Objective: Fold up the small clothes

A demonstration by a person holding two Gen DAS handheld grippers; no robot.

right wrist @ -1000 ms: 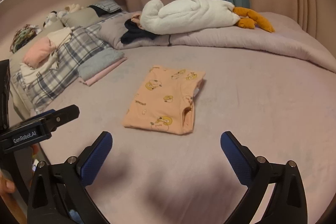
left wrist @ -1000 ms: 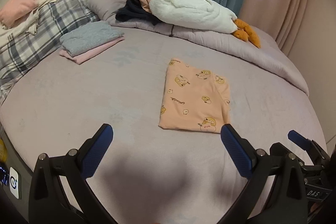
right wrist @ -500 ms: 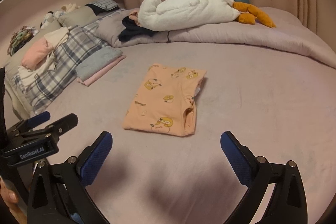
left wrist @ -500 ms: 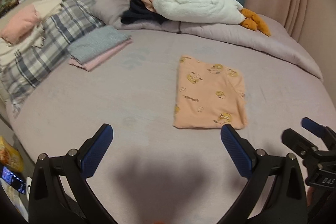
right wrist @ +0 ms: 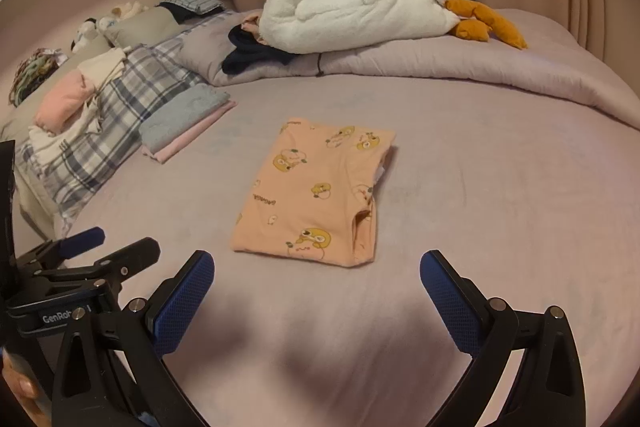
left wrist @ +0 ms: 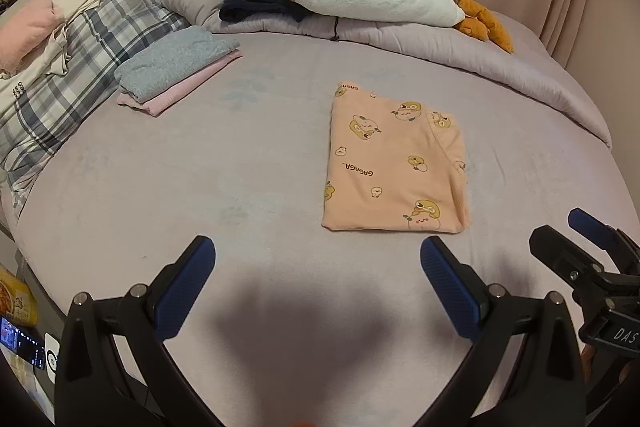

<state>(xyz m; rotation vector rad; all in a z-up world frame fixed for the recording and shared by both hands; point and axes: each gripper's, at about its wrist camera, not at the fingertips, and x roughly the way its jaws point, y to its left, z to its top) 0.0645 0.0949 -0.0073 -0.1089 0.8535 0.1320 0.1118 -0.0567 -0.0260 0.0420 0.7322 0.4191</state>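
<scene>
While hovering near the folded peach cartoon-print garment (left wrist: 394,163) on the mauve bedsheet (left wrist: 200,167): left gripper (left wrist: 318,281) and right gripper (right wrist: 316,285) spread wide, empty.

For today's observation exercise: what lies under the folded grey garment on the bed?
The grey garment rests on a folded pink garment, whose edge shows. Anything beneath the pink one is covered.

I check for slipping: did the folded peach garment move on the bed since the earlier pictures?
No. In the right wrist view the peach garment lies in the same place relative to the grey and pink folded pile; only the cameras shifted.
</scene>
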